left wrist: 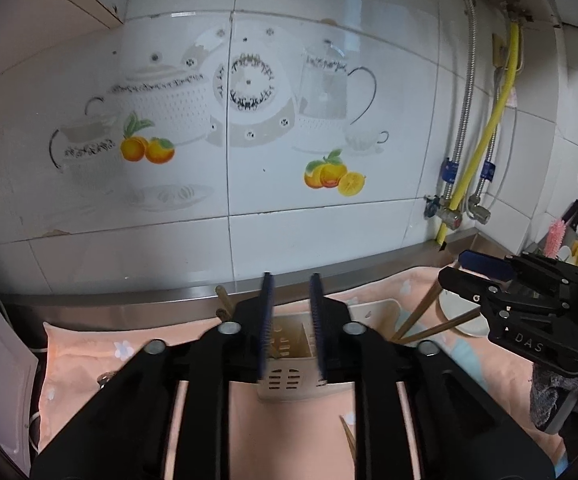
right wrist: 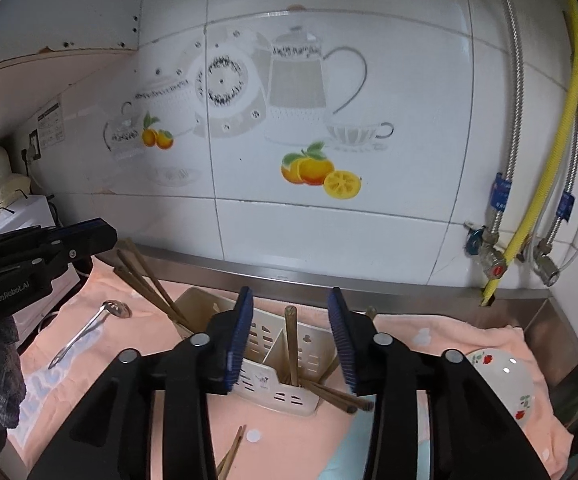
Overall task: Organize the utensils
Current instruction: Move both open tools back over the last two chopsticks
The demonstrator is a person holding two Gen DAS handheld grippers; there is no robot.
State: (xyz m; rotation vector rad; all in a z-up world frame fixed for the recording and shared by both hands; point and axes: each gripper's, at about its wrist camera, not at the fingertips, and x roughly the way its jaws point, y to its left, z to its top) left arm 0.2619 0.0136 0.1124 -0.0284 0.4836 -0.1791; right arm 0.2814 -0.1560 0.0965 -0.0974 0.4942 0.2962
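Looking along both tools, we see a cream slotted utensil holder (right wrist: 277, 364) standing on a peach towel (right wrist: 297, 440) by the tiled wall. Our right gripper (right wrist: 291, 336) is spread, nothing pinched — an upright chopstick (right wrist: 291, 344) in the holder's right compartment shows between its pads. Our left gripper (left wrist: 291, 324) stands slightly parted, empty, above the holder. More chopsticks (right wrist: 149, 284) lean from the left compartment; a slotted spoon (right wrist: 89, 332) lies on the towel — a floral bowl (right wrist: 505, 384) sits at the right.

Cream slotted utensil holder (right wrist: 273, 380) on peach cloth (right wrist: 289, 436), chopsticks (right wrist: 291, 344) inside; right gripper (right wrist: 291, 340) parted above it, empty. Slotted spoon (right wrist: 89, 330) lies left; floral bowl (right wrist: 505, 384) right.
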